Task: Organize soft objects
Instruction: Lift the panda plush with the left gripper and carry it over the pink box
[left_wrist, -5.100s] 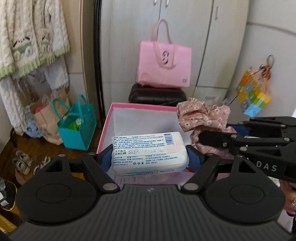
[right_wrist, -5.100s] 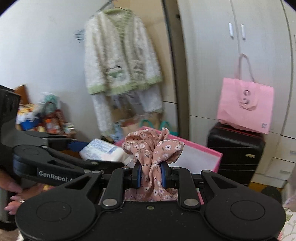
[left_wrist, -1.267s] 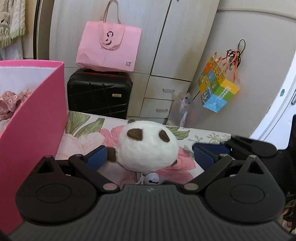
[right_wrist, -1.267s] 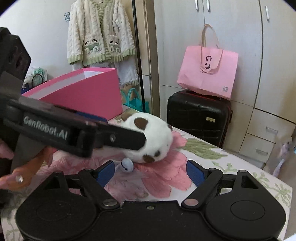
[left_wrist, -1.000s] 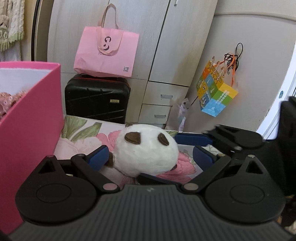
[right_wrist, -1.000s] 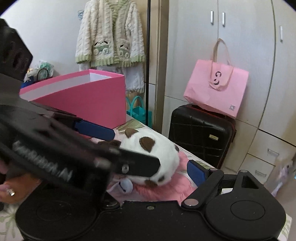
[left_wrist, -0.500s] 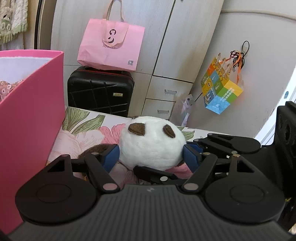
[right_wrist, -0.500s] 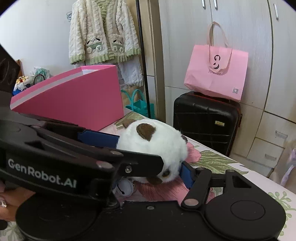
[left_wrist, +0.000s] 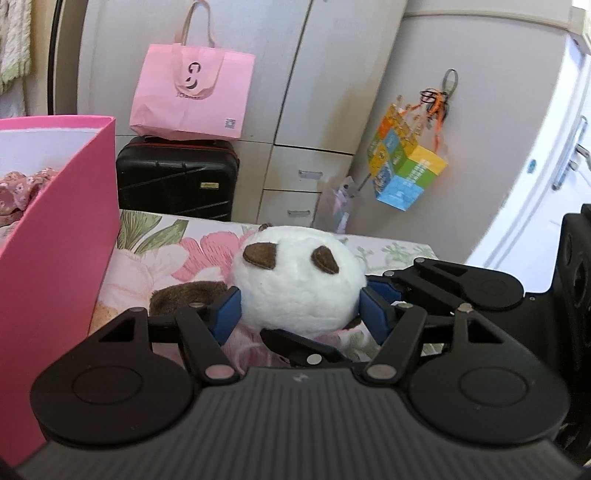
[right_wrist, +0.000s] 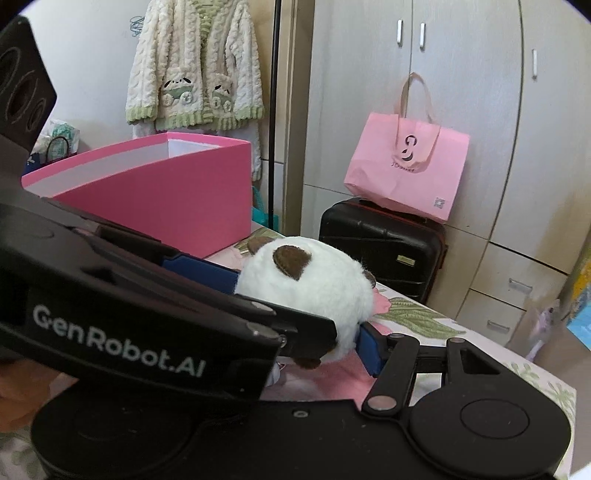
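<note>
pink box (left_wrist: 55, 236) wall left, right gripper (left_wrist: 373, 295) crowding plush (left_wrist: 295, 280)

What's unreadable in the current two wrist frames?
- Right gripper near finger: right wrist view, the left gripper's body hides it, so its grip on the panda plush is unconfirmed.
- Plush underside and face: both views, fingers and its own bulk cover them.
- Pink box contents: left wrist view, the wall hides all but some floral fabric.
</note>
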